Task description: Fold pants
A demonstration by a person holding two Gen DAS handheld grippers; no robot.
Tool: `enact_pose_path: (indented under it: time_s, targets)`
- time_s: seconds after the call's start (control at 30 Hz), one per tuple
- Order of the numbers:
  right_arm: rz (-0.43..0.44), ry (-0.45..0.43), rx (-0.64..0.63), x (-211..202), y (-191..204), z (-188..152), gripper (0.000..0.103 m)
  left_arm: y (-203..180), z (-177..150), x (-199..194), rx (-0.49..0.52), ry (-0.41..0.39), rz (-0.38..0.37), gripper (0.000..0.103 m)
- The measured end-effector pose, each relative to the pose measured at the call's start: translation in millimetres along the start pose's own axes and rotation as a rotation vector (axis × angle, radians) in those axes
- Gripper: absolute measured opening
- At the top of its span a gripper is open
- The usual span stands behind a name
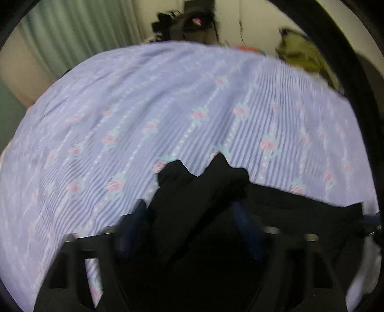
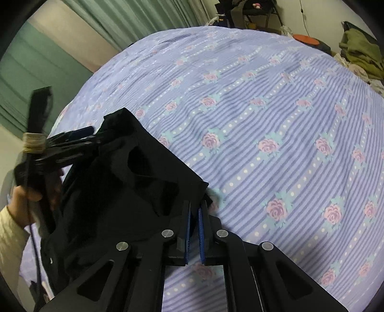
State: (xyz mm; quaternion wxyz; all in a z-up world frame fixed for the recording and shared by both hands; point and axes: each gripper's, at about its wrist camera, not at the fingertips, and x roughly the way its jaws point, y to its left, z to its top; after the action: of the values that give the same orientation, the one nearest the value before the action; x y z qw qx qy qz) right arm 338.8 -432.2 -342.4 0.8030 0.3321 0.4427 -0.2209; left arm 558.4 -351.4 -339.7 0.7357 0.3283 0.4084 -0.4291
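The black pants (image 2: 124, 182) hang bunched between the two grippers above a bed with a lilac striped rose-print sheet (image 2: 264, 120). My right gripper (image 2: 195, 206) is shut on a corner of the pants, blue pads nearly together. My left gripper (image 1: 192, 211) has its blue-padded fingers (image 1: 242, 216) apart with a thick wad of black pants (image 1: 199, 182) clamped between them. It also shows in the right wrist view (image 2: 79, 136), held in a hand at the left with the pants' other corner. The left wrist view is blurred.
Green curtains (image 2: 134, 16) hang behind the bed. A pile of olive and pale clothes (image 2: 360, 52) lies at the far right edge, with an orange object (image 2: 306, 38) near it. Dark furniture with clutter (image 2: 252, 12) stands at the back wall.
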Motion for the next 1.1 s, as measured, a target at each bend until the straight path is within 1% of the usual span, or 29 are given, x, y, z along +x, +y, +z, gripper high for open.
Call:
enact_pose_path:
  time_s: [0.03, 0.07, 0.13, 0.2, 0.27, 0.33, 0.4, 0.43, 0.47, 0.5, 0.57, 0.63, 0.67, 0.7, 0.77, 0.8, 0.87, 0.9, 0.93, 0.97, 1.0, 1.03, 1.07, 1.1]
  targets:
    - [0.003, 0.001, 0.011, -1.1, -2.9, -2.2, 0.007, 0.8, 0.9, 6.2, -0.002, 0.031, 0.003, 0.018]
    - [0.007, 0.004, 0.026, -0.9, -5.5, -3.0, 0.007, 5.1, 0.6, 4.5, -0.032, 0.035, -0.010, 0.011]
    - [0.018, -0.014, 0.035, -6.3, -6.2, -3.7, 0.007, 16.7, -1.8, -15.5, -0.094, -0.033, -0.049, 0.010]
    - [0.038, -0.061, 0.018, -19.2, 0.0, -3.9, 0.007, 33.2, -5.2, -38.8, -0.162, -0.092, -0.088, 0.010]
    - [0.064, -0.079, 0.008, -24.8, 6.7, -5.8, 0.007, 43.4, -7.5, -49.5, -0.175, -0.107, -0.088, 0.010]
    - [0.100, -0.075, -0.001, -24.0, 15.2, -10.2, 0.007, 48.5, -11.8, -56.7, -0.159, -0.104, -0.099, 0.010]
    - [0.144, -0.051, -0.009, -21.6, 25.2, -16.4, 0.007, 54.2, -17.2, -59.9, -0.151, -0.087, -0.122, 0.010]
    - [0.159, -0.046, -0.019, -22.0, 30.4, -20.9, 0.007, 59.7, -24.5, -63.4, -0.152, -0.080, -0.118, 0.010]
    - [0.154, -0.048, -0.041, -23.4, 36.8, -25.4, 0.007, 62.2, -31.0, -64.9, -0.158, -0.067, -0.116, 0.010]
    - [0.150, -0.063, -0.089, -27.9, 46.4, -31.4, 0.007, 63.1, -34.6, -64.8, -0.156, -0.056, -0.119, 0.010]
    - [0.150, -0.086, -0.148, -35.8, 57.4, -38.6, 0.007, 58.1, -48.1, -67.2, -0.144, -0.033, -0.112, 0.012]
    - [0.173, -0.084, -0.161, -39.0, 62.4, -41.9, 0.007, 55.6, -56.9, -68.6, -0.159, -0.017, -0.115, 0.012]
    - [0.185, -0.083, -0.160, -39.7, 63.2, -42.2, 0.007, 58.0, -61.9, -72.0, -0.175, -0.021, -0.113, 0.010]
    - [0.191, -0.082, -0.164, -40.6, 66.1, -41.8, 0.007, 59.4, -66.5, -78.5, -0.200, -0.037, -0.119, 0.004]
    - [0.226, -0.077, -0.171, -45.0, 66.9, -43.1, 0.007, 66.0, -79.3, -94.3, -0.264, -0.088, -0.125, 0.002]
    - [0.249, -0.063, -0.172, -44.9, 68.2, -44.4, 0.007, 71.5, -87.0, -101.4, -0.294, -0.099, -0.128, 0.002]
    - [0.278, -0.031, -0.180, -40.1, 74.6, -48.4, 0.007, 75.5, -100.8, -101.0, -0.290, -0.050, -0.105, 0.002]
    - [0.294, 0.001, -0.188, -34.4, 78.4, -52.8, 0.007, 75.3, -107.5, -95.4, -0.266, 0.005, -0.085, 0.002]
    - [0.292, 0.014, -0.206, -30.8, 82.4, -56.2, 0.007, 74.8, -108.6, -91.2, -0.249, 0.036, -0.076, 0.002]
    - [0.277, 0.020, -0.228, -31.0, 83.3, -58.4, 0.007, 74.4, -107.4, -88.7, -0.226, 0.056, -0.053, 0.003]
    - [0.238, 0.022, -0.251, -29.7, 84.2, -59.5, 0.007, 75.2, -102.7, -89.1, -0.203, 0.047, -0.028, 0.010]
    - [0.204, 0.012, -0.247, -31.6, 82.8, -57.9, 0.010, 76.1, -96.2, -90.5, -0.190, 0.026, -0.020, 0.017]
    - [0.180, -0.006, -0.230, -34.1, 79.5, -54.3, 0.028, 75.8, -80.2, -92.5, -0.180, -0.023, -0.027, 0.036]
    - [0.150, -0.037, -0.198, -40.6, 74.3, -50.2, 0.042, 75.5, -69.8, -93.2, -0.174, -0.062, -0.033, 0.051]
